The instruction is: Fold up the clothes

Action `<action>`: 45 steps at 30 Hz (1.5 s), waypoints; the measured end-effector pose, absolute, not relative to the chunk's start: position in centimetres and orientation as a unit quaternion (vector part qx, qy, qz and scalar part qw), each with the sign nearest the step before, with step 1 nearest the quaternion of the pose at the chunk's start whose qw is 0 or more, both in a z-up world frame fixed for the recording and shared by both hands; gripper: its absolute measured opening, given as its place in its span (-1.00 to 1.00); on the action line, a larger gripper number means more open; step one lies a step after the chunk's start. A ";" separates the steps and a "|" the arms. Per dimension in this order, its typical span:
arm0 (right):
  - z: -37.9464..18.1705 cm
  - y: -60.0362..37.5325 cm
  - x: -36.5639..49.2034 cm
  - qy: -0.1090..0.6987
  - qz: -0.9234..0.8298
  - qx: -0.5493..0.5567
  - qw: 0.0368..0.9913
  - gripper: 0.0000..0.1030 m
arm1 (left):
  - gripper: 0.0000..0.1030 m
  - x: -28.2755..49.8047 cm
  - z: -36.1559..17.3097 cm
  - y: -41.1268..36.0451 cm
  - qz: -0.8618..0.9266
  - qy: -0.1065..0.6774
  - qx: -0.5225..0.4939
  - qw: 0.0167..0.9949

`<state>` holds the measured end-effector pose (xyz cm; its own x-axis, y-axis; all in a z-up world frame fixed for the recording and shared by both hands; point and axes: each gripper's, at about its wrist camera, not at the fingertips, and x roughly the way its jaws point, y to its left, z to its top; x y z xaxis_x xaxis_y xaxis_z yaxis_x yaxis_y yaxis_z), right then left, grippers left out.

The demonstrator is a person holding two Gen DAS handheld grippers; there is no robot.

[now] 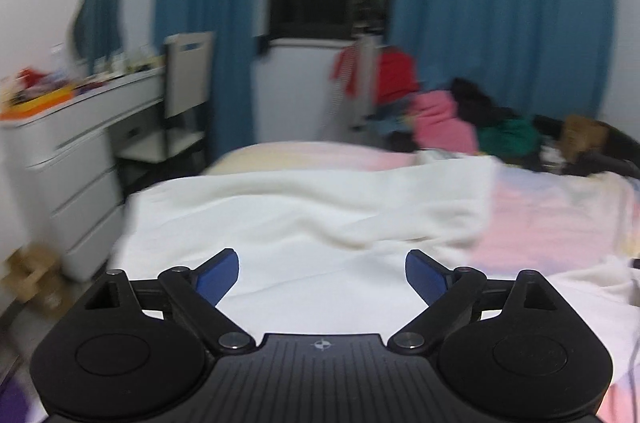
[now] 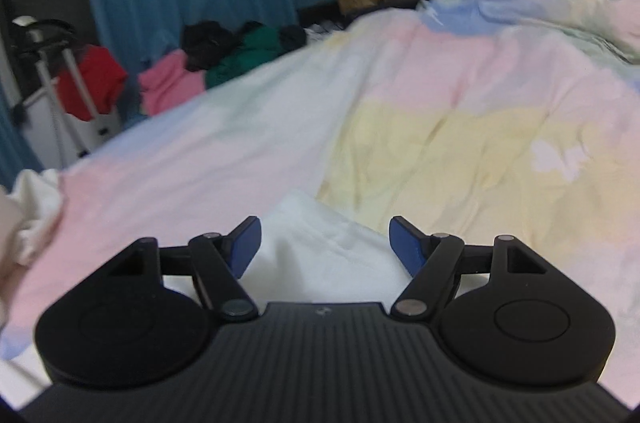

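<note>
A white garment (image 1: pixel 304 207) lies spread on the bed in the left wrist view, with a soft fold across its middle. My left gripper (image 1: pixel 322 273) is open just above its near part, holding nothing. In the right wrist view a corner of the white garment (image 2: pixel 324 243) lies between the open fingers of my right gripper (image 2: pixel 325 243), which is not closed on it. Another bunched white piece (image 2: pixel 36 211) shows at the left edge.
The bed has a pastel pink, yellow and blue cover (image 2: pixel 460 127). A pile of pink, green, black and red clothes (image 1: pixel 472 115) lies at its far side. A white dresser (image 1: pixel 76 159) and chair (image 1: pixel 180 111) stand left. Blue curtains (image 1: pixel 500 3) hang behind.
</note>
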<state>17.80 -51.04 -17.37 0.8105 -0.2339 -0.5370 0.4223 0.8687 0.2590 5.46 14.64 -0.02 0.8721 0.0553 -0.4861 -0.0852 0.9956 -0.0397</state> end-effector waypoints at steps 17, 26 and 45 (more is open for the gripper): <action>-18.3 -48.8 18.6 0.290 -0.195 0.136 0.927 -0.65 | 0.78 11.9 -9.9 12.2 -0.013 0.309 -0.024 0.951; -17.9 -51.5 16.1 0.236 -0.276 0.174 0.915 -0.64 | 0.78 9.8 -8.3 10.0 -0.026 0.275 -0.010 0.961; -12.8 -36.5 16.4 0.189 -0.098 0.097 0.972 0.41 | 0.79 7.6 -5.0 9.8 -0.016 0.249 -0.040 0.967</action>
